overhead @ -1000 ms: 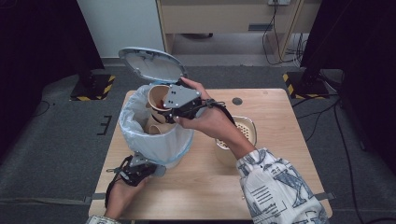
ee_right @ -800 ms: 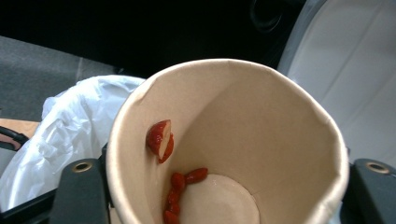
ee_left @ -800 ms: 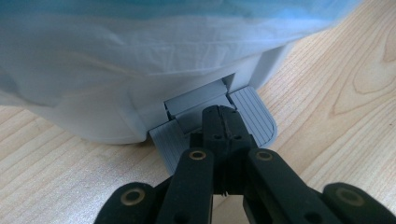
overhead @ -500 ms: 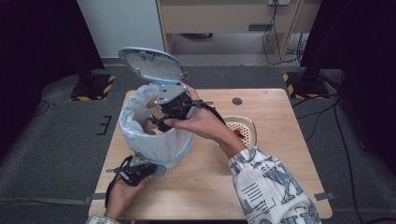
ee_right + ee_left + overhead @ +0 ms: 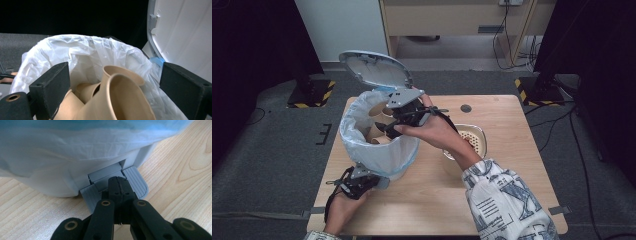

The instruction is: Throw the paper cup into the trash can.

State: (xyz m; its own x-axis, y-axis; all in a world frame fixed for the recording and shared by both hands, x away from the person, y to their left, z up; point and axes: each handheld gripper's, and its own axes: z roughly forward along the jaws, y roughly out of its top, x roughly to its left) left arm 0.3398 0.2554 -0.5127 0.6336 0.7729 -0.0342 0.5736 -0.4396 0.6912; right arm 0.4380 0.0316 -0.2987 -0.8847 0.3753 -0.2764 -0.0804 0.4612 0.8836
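On the table, high view: a pedal bin [image 5: 379, 150] lined with a white bag [image 5: 362, 112] stands at the left of the wooden table [image 5: 512, 200], its lid [image 5: 374, 69] tilted up and back.
Right gripper, high view: the right gripper [image 5: 393, 122] hangs over the bin's open mouth, jaws pointing down into it; brown paper cups [image 5: 376, 134] lie inside below it.
Left gripper, high view: the left gripper [image 5: 371, 181] lies low at the bin's near foot.
Other ware, high view: a beige bowl [image 5: 479, 137] sits on the table right of the bin, partly behind the right forearm.
Pedal, left gripper view: the left gripper [image 5: 119, 185], its jaws pressed together with nothing between them, rests its tips on the grey ribbed pedal [image 5: 136, 180] at the bin's base.
Jaws, right gripper view: the right gripper [image 5: 113, 82] has just been opening; its jaws stand spread, apart from the cups.
Cups, right gripper view: several paper cups [image 5: 120, 95] lie tumbled in the bag [image 5: 87, 47], the nearest between the jaws and touching neither; the raised lid [image 5: 185, 32] stands at the right.
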